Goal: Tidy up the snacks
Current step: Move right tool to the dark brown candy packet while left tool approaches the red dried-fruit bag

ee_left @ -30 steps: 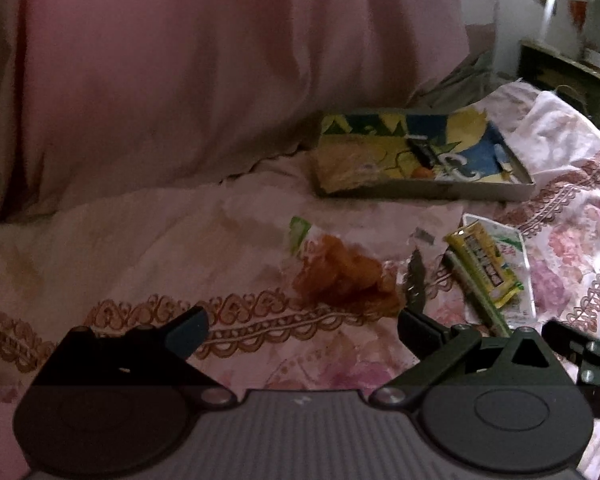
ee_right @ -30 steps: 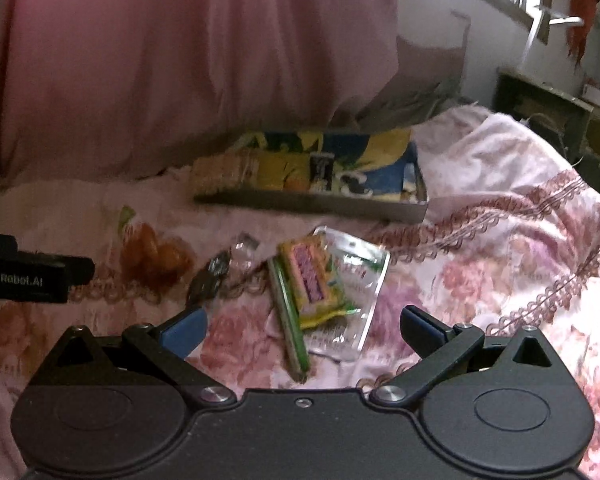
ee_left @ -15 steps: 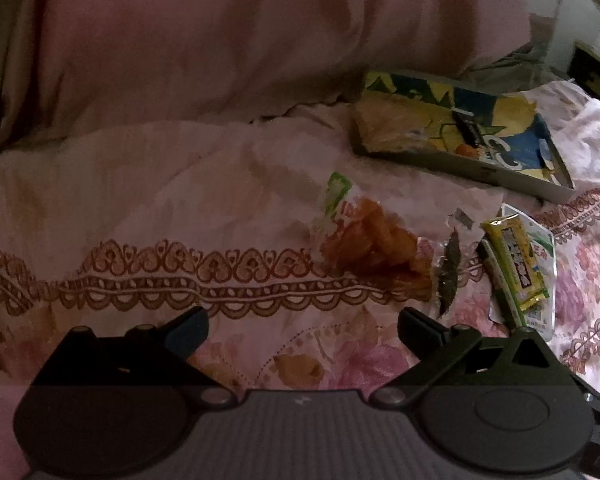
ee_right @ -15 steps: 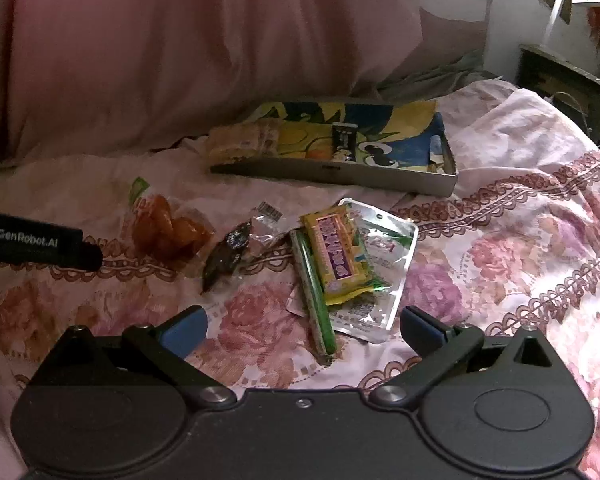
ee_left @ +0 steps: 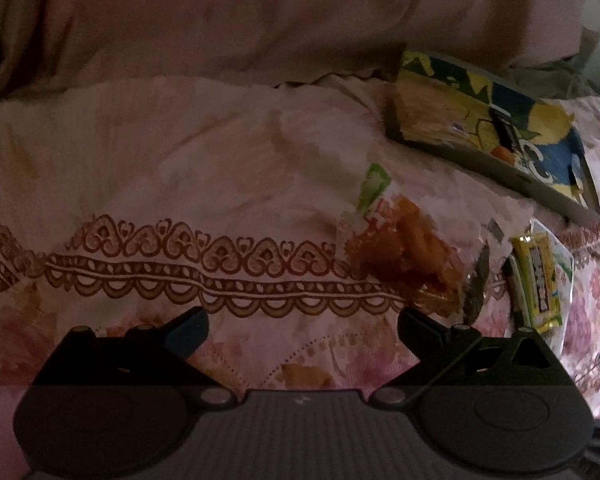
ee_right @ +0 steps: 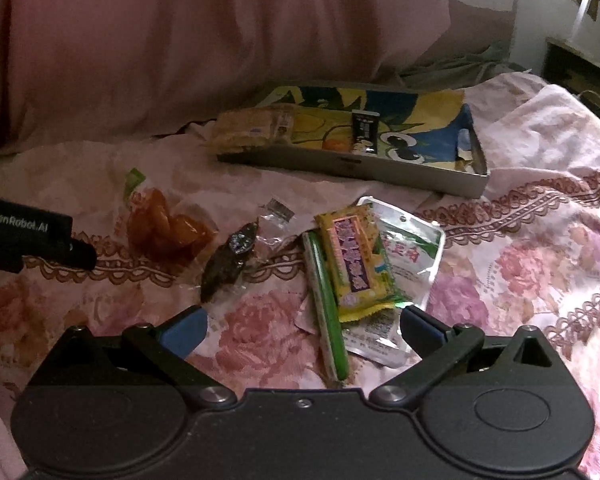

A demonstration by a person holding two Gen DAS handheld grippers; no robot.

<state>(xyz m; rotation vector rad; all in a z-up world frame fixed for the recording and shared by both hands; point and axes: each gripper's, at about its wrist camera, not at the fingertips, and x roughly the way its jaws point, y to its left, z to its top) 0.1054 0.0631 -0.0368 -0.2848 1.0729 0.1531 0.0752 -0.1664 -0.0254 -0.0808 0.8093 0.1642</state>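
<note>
Both grippers' fingers spread wide and holding nothing, left gripper (ee_left: pixel 302 330) near orange snack bag (ee_left: pixel 404 258), right gripper (ee_right: pixel 304 330) over green stick (ee_right: pixel 327 312), yellow packet (ee_right: pixel 358 262) beside it, on floral bedspread (ee_right: pixel 520 272).

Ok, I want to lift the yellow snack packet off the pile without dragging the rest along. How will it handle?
The yellow snack packet looks like thin crinkly film, so probably light and floppy. It lies on a clear glossy pouch, so it may slide. The green stick beside it seems to touch and might shift.
</note>
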